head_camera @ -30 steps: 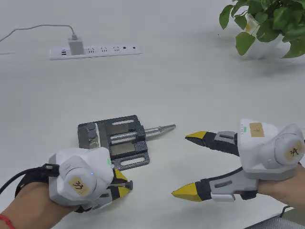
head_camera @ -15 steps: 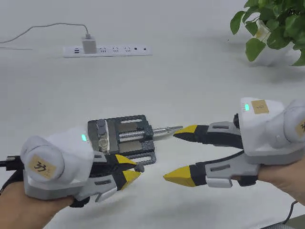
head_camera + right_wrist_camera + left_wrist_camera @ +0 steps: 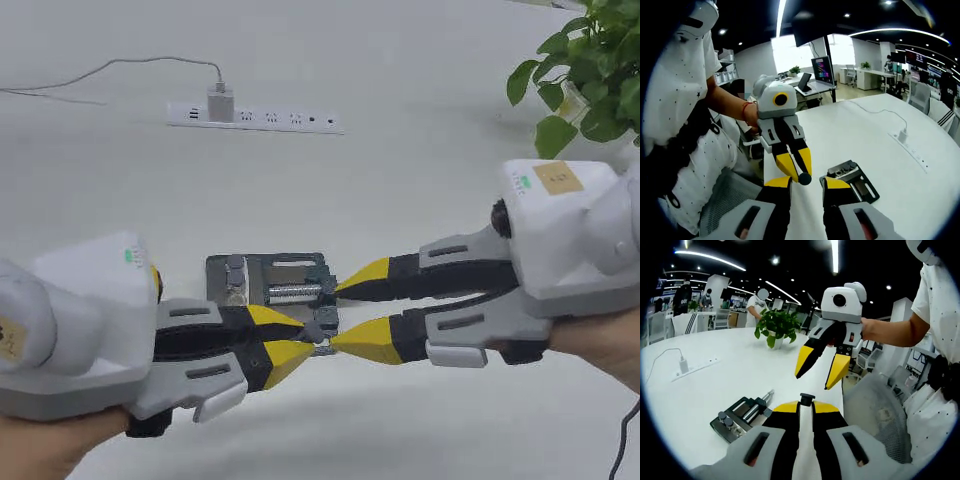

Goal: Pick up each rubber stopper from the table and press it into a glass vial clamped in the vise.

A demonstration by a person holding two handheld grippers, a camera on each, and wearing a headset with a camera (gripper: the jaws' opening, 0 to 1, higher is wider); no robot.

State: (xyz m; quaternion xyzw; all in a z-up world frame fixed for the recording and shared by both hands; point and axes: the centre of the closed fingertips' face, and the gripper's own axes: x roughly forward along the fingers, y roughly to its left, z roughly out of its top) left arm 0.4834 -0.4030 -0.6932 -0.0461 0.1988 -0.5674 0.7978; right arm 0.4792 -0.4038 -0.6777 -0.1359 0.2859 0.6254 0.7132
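left gripper (image 3: 305, 338): low left in head view, jaws nearly together, clamped on a stopper.
stopper (image 3: 314, 332): small, dark grey, pinched betw. the left's yellow tips, held off the table, poking out past them; in head view it sits just over the vise's near right corner.
right gripper (image 3: 346, 313): comes in from the right, tips pointing at the left's; jaws apart w/ a moderate gap, holding nothing.
tip-to-tip: in right gripper view the stopper lines up betw. the right's own tips; contact can't be told. left gripper view shows the right's tips above and clear of it.
vise (image 3: 272, 288): dark, flat on the white table (image 3: 420, 190), screw handle toward the right.
grey-topped cylinders (image 3: 235, 271): two, upright at the vise's left end; glass or not, can't tell.
power strip (image 3: 255, 117): far side of table, white charger plugged in.
plant (image 3: 590, 60): far right corner.
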